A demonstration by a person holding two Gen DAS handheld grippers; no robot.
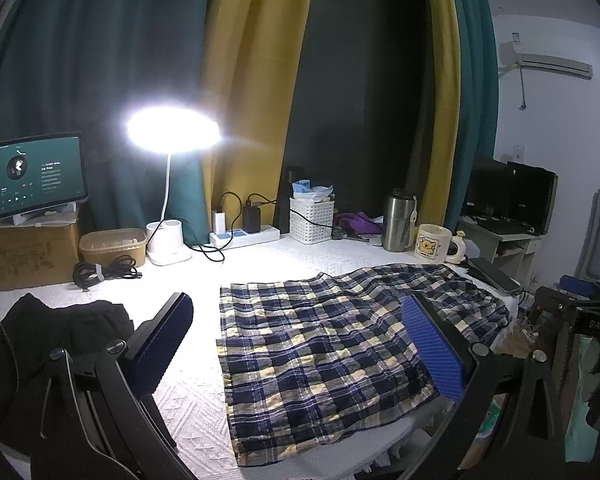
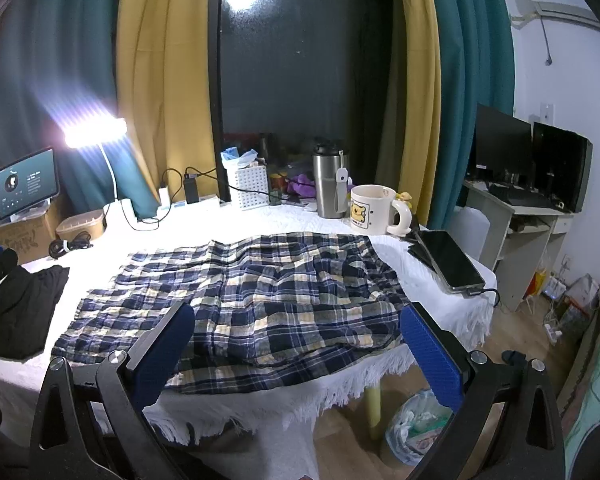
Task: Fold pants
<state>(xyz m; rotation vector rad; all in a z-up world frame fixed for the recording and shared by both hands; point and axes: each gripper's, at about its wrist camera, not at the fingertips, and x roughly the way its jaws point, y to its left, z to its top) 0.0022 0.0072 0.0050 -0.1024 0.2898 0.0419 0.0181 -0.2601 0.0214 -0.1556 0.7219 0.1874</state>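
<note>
you are holding both grippers above the near side of the table (image 2: 260, 412), and neither is touching the plaid pants (image 2: 252, 292) yet. the pants are lying spread across the white cloth, one leg already seeming to lie over the other, waist end toward the phone (image 2: 450, 260) side and hems toward the black garment (image 2: 20, 312). the left gripper (image 1: 300, 344) is standing wide apart with nothing between its blue pads, and the right gripper (image 2: 298, 344) is likewise spread and empty.

the step in hand looks like taking hold for a fold. you are best lowering each gripper onto a corner of one short edge, pinching every layer together, then lifting just enough to carry that edge over without dragging the tablecloth. keep the two grips level so the crease is running straight, and steer clear of the mug (image 2: 374, 210) and phone at the far corner.

some things are hard to judge: the lamp (image 1: 174, 130) is glaring and washing out the cloth near it, the waistband is crumpled so its layers are unclear, and the pants' near edge is partly hidden behind the fingers in both views.
</note>
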